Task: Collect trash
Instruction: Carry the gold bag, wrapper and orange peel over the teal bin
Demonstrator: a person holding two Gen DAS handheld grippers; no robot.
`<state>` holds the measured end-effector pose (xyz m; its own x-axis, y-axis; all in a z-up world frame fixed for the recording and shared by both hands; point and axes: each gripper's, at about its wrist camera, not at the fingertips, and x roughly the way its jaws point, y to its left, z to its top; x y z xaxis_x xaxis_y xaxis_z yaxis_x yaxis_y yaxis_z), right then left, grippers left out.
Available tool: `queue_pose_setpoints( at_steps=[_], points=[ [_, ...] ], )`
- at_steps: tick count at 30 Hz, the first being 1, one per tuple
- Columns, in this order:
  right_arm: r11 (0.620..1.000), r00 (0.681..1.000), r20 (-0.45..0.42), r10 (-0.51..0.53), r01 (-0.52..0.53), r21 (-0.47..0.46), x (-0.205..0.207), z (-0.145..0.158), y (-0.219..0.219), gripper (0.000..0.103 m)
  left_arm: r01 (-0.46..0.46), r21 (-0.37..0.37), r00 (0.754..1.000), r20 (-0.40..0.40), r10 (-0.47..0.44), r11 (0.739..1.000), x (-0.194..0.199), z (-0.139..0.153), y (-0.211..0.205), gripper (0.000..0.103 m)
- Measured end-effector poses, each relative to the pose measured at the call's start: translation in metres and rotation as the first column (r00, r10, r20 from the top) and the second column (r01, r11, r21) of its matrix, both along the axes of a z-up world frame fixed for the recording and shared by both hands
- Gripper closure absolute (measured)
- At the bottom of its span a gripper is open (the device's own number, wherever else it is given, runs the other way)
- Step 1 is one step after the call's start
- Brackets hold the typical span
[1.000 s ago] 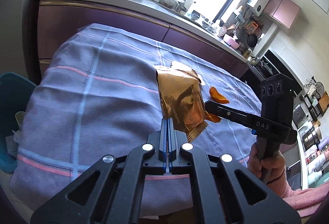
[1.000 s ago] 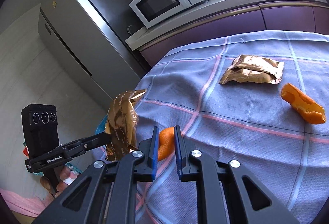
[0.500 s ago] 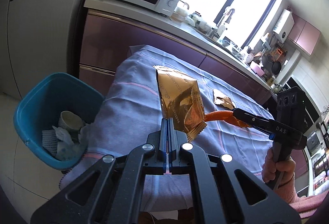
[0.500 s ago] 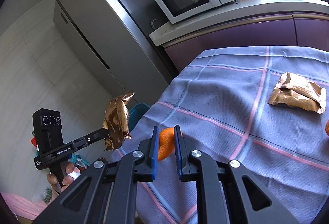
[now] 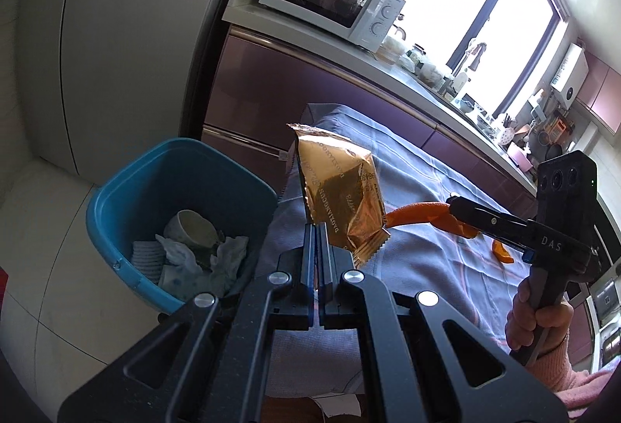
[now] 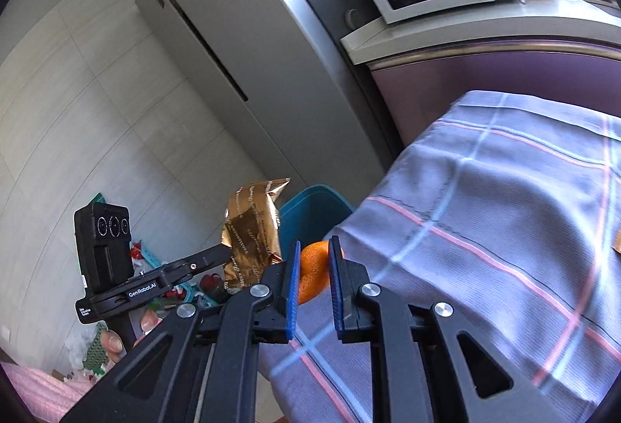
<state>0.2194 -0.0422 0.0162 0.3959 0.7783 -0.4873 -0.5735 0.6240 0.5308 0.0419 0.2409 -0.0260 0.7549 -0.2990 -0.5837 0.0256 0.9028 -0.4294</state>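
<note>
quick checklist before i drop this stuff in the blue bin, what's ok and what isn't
1. Left claw shut on the gold wrapper: ok, pinched at its lower edge.
2. Right claw shut on the orange peel: ok, peel sits between the blue pads.
3. Blue bin open with room: ok, only a cup and tissues at the bottom.
4. Wrapper over the bin mouth: not ok, it hangs beside the rim, by the table edge.
5. Peel over the bin: not ok, it is over the tablecloth.
6. Other trash left on the table: cannot tell fully; one orange scrap shows.
</note>
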Motion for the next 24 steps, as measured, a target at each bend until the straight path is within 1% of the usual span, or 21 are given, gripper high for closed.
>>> queue_pose_setpoints(
  at_steps=[5, 12, 19, 24],
  points=[
    [0.999, 0.999, 0.005, 0.05, -0.05, -0.01, 0.006, 0.002, 0.031, 0.09, -0.034, 0.007, 0.999, -0.002, 0.034, 0.999, -0.002, -0.001, 0.015, 0.102],
    [0.995, 0.995, -0.01, 0.099, -0.1, -0.027, 0.013, 0.0, 0.062, 0.09, -0.072, 0.017, 0.997, -0.004, 0.072, 0.997, -0.005, 0.0, 0.031, 0.102],
    [0.991, 0.993, -0.013, 0.117, -0.117, -0.057, 0.022, -0.003, 0.085, 0.09, -0.126, 0.025, 0.992, -0.019, 0.127, 0.992, -0.006, -0.006, 0.048, 0.102],
    [0.988, 0.992, -0.033, 0.124, -0.126, -0.084, 0.032, -0.011, 0.105, 0.09, -0.157, 0.028, 0.986, -0.048, 0.158, 0.987, 0.0, -0.016, 0.061, 0.102]
  ],
)
